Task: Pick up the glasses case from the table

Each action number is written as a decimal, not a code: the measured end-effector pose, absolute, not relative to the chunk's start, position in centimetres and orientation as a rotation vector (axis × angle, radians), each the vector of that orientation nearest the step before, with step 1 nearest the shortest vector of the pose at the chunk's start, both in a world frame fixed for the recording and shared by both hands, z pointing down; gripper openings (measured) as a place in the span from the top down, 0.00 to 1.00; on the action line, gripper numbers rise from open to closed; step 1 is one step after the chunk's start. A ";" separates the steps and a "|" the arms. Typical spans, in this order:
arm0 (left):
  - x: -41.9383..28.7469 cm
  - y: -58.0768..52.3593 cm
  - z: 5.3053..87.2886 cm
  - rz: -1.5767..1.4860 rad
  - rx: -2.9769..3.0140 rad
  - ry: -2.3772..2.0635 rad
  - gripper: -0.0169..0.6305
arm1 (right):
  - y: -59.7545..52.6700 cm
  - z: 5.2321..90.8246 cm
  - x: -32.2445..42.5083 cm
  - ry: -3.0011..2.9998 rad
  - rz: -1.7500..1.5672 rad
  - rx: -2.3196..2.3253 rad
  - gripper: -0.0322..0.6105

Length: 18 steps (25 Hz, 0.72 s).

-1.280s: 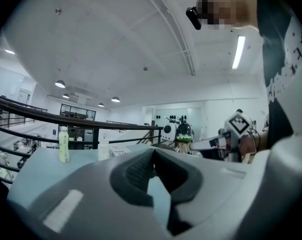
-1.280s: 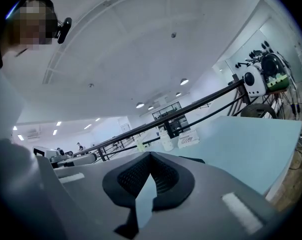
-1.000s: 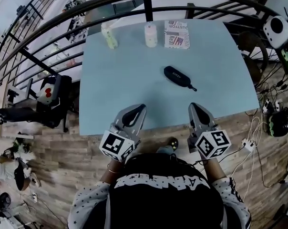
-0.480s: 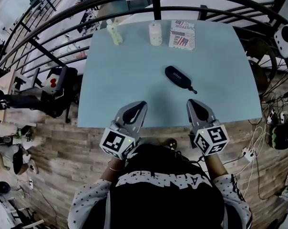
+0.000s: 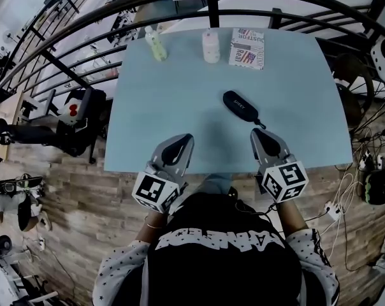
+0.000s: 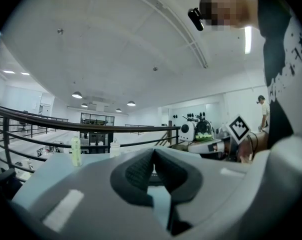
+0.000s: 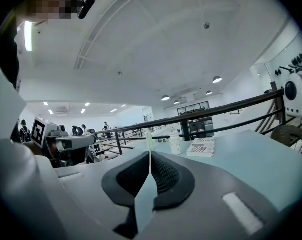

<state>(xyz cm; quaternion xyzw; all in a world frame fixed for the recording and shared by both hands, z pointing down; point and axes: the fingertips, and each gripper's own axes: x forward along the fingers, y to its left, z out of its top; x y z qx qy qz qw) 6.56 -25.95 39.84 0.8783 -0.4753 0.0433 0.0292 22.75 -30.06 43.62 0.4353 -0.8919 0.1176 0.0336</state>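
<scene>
Over the table (image 5: pixel 167 101) edge, left claw (image 5: pixel 180 139) and right claw (image 5: pixel 260 134) hover pressed together, near the glasses case (image 5: pixel 239 105).

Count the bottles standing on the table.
2. The green bottle stands at the far edge, left; the white bottle stands to its right, beside the box. None seems hidden.

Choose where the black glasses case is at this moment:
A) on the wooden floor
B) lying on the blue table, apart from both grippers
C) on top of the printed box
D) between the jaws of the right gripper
B: the glasses case lies on the table, ahead of the right gripper, whose shut jaws hold nothing.
</scene>
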 end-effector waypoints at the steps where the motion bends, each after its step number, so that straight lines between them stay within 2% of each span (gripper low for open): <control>1: 6.4 -26.3 39.8 0.123 2.712 -1.475 0.97 | -30.4 43.5 22.7 -2.744 0.356 1.336 0.92; 18: 5.3 -33.1 39.3 0.050 2.717 -1.513 0.97 | -37.4 45.7 21.9 -2.637 0.316 1.260 0.82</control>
